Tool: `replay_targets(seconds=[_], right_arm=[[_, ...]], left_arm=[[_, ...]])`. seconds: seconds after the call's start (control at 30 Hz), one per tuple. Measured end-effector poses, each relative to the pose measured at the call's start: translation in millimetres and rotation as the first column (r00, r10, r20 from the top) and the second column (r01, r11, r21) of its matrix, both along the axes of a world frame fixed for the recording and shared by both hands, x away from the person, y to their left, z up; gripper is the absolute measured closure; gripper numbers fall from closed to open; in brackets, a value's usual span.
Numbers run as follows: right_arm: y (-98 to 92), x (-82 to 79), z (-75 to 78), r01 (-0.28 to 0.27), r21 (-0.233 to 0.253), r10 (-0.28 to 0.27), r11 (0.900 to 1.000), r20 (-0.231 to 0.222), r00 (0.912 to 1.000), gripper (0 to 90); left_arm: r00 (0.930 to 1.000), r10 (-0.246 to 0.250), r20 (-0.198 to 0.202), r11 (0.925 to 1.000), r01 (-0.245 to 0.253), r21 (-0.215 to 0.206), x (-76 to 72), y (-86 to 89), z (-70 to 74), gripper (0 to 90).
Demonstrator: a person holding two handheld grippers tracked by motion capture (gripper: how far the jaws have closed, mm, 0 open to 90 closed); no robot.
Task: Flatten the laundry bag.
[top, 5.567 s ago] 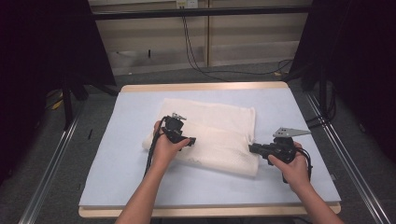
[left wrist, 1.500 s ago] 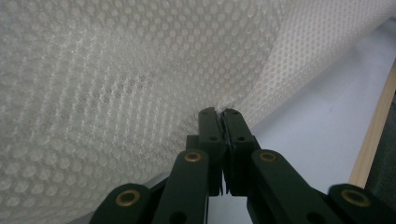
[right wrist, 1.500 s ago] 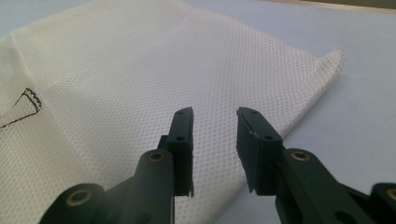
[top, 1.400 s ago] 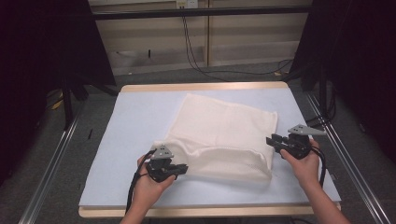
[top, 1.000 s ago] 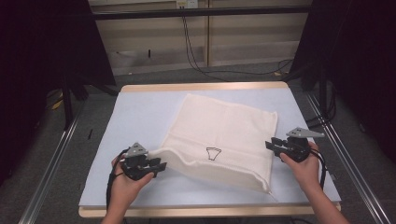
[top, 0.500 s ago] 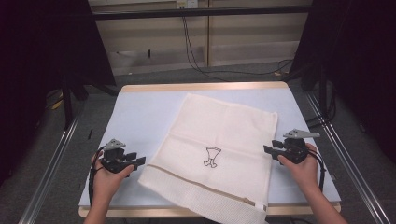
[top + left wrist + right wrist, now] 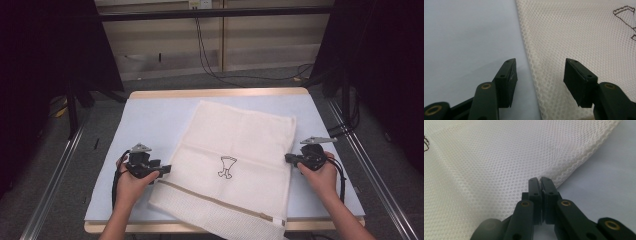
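Observation:
A cream waffle-weave towel lies spread flat on the pale blue table mat, turned at a slight angle. It has a small dark embroidered figure near its middle and a tan stripe near the front. Its front corner hangs over the table's front edge. My left gripper is open at the towel's left edge. Its jaws straddle that edge, one over the mat and one over the cloth. My right gripper is shut at the towel's right edge, with a sliver of cloth between the pads.
The table has a wooden rim. Metal rails run along the floor at the left and the right. Cables hang down the back wall, and dark curtains stand at both sides.
Over the earlier frames the left gripper pulled the folded towel open toward the front left and let go. Since half a second ago it has moved right, back to the towel's left edge. The right gripper stayed put.

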State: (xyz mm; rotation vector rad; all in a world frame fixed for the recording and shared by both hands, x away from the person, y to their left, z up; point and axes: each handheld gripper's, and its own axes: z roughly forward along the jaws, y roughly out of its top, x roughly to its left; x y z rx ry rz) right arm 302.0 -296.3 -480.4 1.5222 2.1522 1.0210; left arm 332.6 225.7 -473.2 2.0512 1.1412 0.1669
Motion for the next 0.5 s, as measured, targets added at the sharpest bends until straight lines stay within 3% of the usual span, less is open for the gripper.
replay_targets(seconds=[0.2,0.3,0.37,0.47,0.5], right_arm=[[3.5,14.9,5.7,0.017,-0.009,-0.017,1.0,0.034,0.9993,89.4],[7.3,35.0,14.1,0.039,-0.02,-0.036,0.999,0.106,0.9937,89.1],[8.2,39.6,15.7,0.044,-0.029,-0.041,0.999,0.124,0.9915,88.6],[10.1,48.5,14.5,0.028,-0.009,-0.027,1.0,0.126,0.9916,81.2],[11.8,44.2,12.8,0.027,-0.008,-0.026,1.0,0.127,0.9916,73.8]], left_arm=[[0.9996,-0.024,-0.018,0.9996,0.024,0.015,3.6,-6.9,-2.5,44.4],[0.9992,-0.037,-0.018,0.9993,0.037,0.008,2.6,-9.8,-2.9,43.9],[0.9986,-0.049,-0.022,0.9988,0.049,0.005,2.2,-10.2,-2.6,45.3],[0.9974,-0.064,-0.033,0.9979,0.064,0.011,-0.2,-12.9,-1.8,47.9],[0.997,-0.071,-0.029,0.9972,0.072,0.021,-1.1,-13.9,-1.5,50.7]])
